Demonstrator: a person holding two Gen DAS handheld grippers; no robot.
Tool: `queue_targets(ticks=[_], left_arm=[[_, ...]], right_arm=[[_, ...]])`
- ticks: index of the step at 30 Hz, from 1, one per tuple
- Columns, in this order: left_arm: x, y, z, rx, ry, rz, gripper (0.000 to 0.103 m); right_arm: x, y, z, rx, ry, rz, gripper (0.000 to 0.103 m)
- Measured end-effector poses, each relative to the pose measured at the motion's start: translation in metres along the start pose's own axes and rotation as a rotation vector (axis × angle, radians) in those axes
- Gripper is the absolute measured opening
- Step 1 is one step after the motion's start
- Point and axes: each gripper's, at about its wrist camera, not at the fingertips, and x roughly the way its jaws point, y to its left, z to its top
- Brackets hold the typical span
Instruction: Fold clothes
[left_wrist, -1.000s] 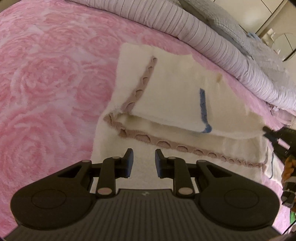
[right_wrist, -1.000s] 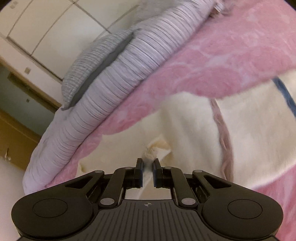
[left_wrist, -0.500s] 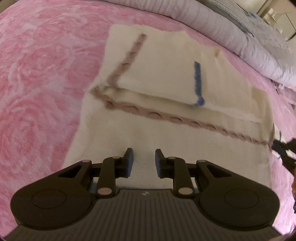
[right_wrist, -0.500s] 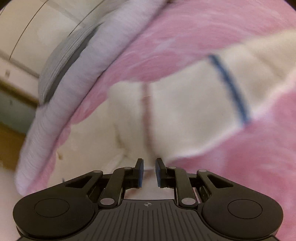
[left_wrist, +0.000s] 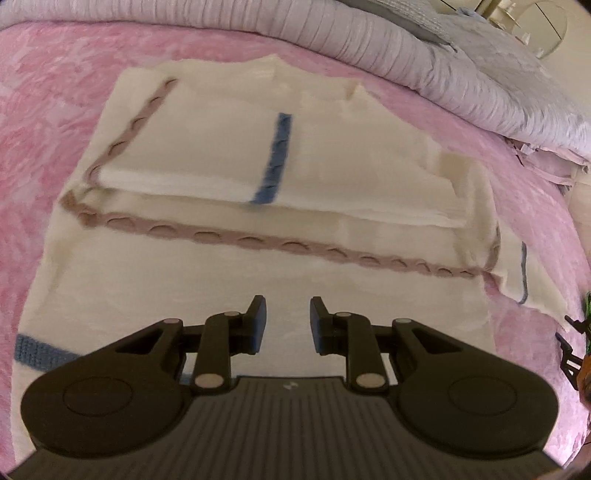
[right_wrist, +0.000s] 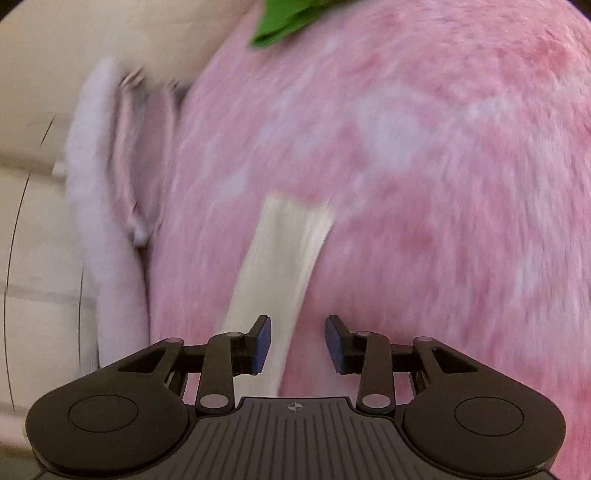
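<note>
Right gripper (right_wrist: 297, 343) gone from folded cream garment (left_wrist: 258, 155) to its right edge, fingers opening, empty.
Left gripper (left_wrist: 284, 325) part-open, empty, over near panel on pink bed (left_wrist: 55, 74); risk: unweighted fold slipping.

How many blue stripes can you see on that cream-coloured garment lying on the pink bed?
3. One stripe runs down the folded upper layer, one lies at the near left edge beside the claw, and a thin one marks the far right edge. Folds may hide others.
</note>
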Motion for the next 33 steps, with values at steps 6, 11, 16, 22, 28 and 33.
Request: queue_targets(ticks=[6, 11, 16, 22, 28, 33], left_arm=[[-0.004, -0.001, 0.005, -0.001, -0.013, 0.035, 0.02], [-0.019, 0.023, 0.01, -0.068, -0.03, 0.066, 0.02], [-0.033, 0.054, 0.005, -0.168, -0.034, 0.072, 0.02], [-0.03, 0.068, -0.014, -0.263, 0.029, -0.009, 0.021], [0.003, 0.044, -0.024, -0.292, 0.102, -0.165, 0.024], [0.041, 0.018, -0.018, -0.349, 0.137, -0.285, 0.027]], right_arm=[[0.017, 0.031, 0.018, -0.133, -0.006, -0.109, 0.005], [-0.027, 0.137, -0.069, -0.701, -0.093, 0.024, 0.004], [-0.086, 0.204, -0.252, -1.283, 0.164, 0.354, 0.007], [-0.068, 0.152, -0.399, -1.622, 0.68, 0.132, 0.019], [-0.056, 0.104, -0.34, -1.399, 0.712, -0.164, 0.02], [-0.054, 0.102, -0.263, -1.032, 0.665, -0.17, 0.021]])
